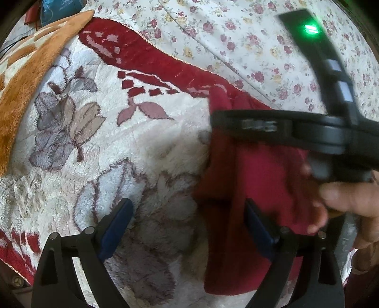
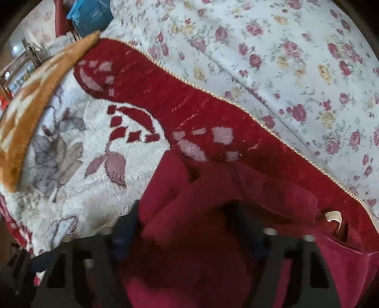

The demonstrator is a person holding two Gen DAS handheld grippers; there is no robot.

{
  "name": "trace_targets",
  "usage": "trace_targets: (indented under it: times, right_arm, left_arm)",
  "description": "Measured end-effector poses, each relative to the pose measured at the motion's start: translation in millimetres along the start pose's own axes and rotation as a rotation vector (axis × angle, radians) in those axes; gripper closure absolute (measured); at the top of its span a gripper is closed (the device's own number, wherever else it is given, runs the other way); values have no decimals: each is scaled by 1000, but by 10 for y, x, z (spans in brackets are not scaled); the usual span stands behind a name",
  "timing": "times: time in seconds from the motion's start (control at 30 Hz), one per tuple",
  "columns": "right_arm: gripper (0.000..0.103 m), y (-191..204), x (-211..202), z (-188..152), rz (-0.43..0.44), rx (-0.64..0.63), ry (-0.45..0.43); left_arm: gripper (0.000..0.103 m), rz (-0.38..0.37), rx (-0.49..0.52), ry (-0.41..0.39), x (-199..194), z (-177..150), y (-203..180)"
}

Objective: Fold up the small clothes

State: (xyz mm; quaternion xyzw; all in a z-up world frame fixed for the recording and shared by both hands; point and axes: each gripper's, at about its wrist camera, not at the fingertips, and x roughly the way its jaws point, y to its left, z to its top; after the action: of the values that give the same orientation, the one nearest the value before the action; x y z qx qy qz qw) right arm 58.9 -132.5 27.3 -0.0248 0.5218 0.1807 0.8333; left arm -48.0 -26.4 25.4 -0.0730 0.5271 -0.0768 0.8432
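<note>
Garment [image 1: 255, 180], dark red and soft, lies on the fleece blanket [image 1: 99, 142], toward the right side in the left wrist view.

Going from left: an orange-and-cream blanket [image 1: 26, 78] overlaps the far left edge of the fleece one. The fleece blanket is white w/ grey and mauve flowers and a deep red border. Behind it is a bedsheet [image 1: 248, 47] w/ small roses. At top left a blue bag [image 2: 92, 16] is cut off by the frame; some print is on it, but too blurred to read.

Left gripper [image 1: 187, 227] is wide open: its left finger is over bare blanket, its right finger is over the garment, nothing between them.

To the right, the right gripper [image 1: 218, 123] reaches in from the side, black, w/ a green light on its body. A raised marking is on its arm, but motion blur makes it unreadable. Its tip is at the upper edge of the garment. The hand [image 1: 350, 208] holding it is partly cut off at the frame edge.

In the right wrist view the garment covers the fingers, approx. the whole lower middle, so I cannot tell if the right gripper is open or closed. A small cream label [image 2: 334, 216] shows on the garment at right; no text is visible on it.
</note>
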Motion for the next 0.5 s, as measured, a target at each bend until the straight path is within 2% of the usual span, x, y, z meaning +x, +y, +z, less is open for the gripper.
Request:
trace_targets:
  times: [0.03, 0.1, 0.23, 0.3, 0.33, 0.37, 0.4, 0.43, 0.47, 0.5]
  right_arm:
    - [59, -68, -68, -11, 42, 21, -6]
    - [67, -159, -177, -35, 89, 52, -21]
    - [77, -247, -297, -60, 140, 88, -41]
    - [78, -266, -337, -77, 148, 94, -46]
    - [79, -264, -348, -80, 149, 92, -46]
    - [79, -265, -358, -84, 151, 92, -45]
    - [80, -267, -357, -85, 153, 93, -42]
    - [80, -274, -343, -81, 154, 91, -39]
    - [80, -277, -353, -89, 153, 89, -35]
    - [80, -278, -368, -92, 150, 83, -34]
  left_arm:
    - [11, -10, -3, -5, -5, 2, -4]
    - [11, -44, -8, -19, -23, 19, -31]
    - [12, -83, 20, -32, -13, 37, -150]
    - [16, -87, 36, -32, 8, 50, -219]
    - [27, -77, 44, -44, -3, 51, -235]
    - [45, -74, 51, -51, -8, 56, -243]
    - [55, -103, 55, -47, -16, 66, -258]
    - [75, -162, 44, -23, -7, 69, -266]
    - [77, -188, 35, -11, -3, 68, -265]
    - [77, -178, 43, -20, -12, 59, -284]
